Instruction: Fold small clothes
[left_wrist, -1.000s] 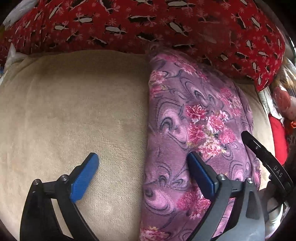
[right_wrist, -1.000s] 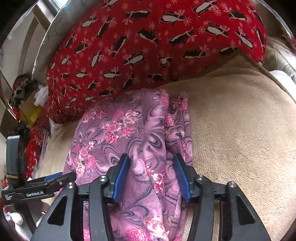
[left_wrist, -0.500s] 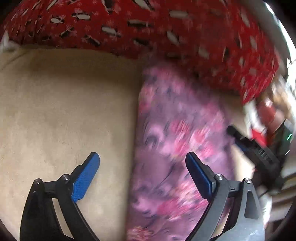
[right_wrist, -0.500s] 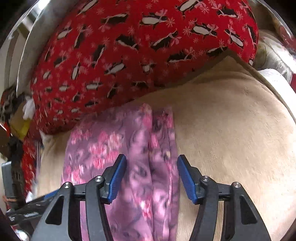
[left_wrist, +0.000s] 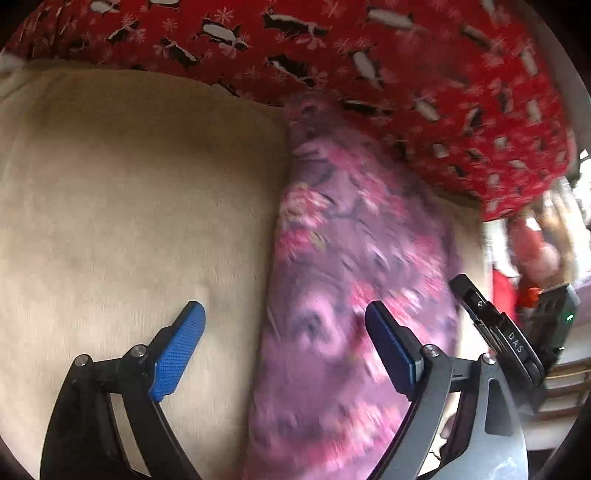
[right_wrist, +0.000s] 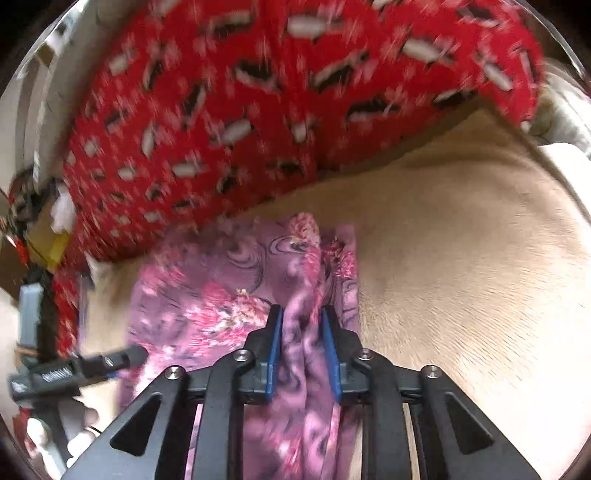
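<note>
A beige plush blanket (left_wrist: 122, 206) covers the surface, and a red blanket (left_wrist: 369, 66) printed with black-and-white animals is heaped along its far edge.

In the left wrist view, the left claw (left_wrist: 284, 350) stands wide apart, holding nothing. Its left blue pad (left_wrist: 179, 352) hangs over bare beige blanket; its right pad (left_wrist: 391, 352) hangs over the cloth (left_wrist: 354, 280), a purple garment with pink flowers. The cloth lies as a long folded strip running from the near edge back to the red blanket, which it touches at its far end. It sits toward the right side of the beige blanket. Right of it, the right claw's black frame (left_wrist: 498, 328) shows beside the cloth, with blurred clutter beyond the right edge.

In the right wrist view, the left claw's black frame (right_wrist: 74, 369) shows at the left, near the cloth's left edge. The right claw (right_wrist: 301, 350) is narrowed onto a raised ridge of the cloth (right_wrist: 207, 295), the blue pads (right_wrist: 275, 350) pressing the fold from both sides. The ridge lies along the cloth's right edge, with bare beige blanket (right_wrist: 461, 277) stretching away to the right.
</note>
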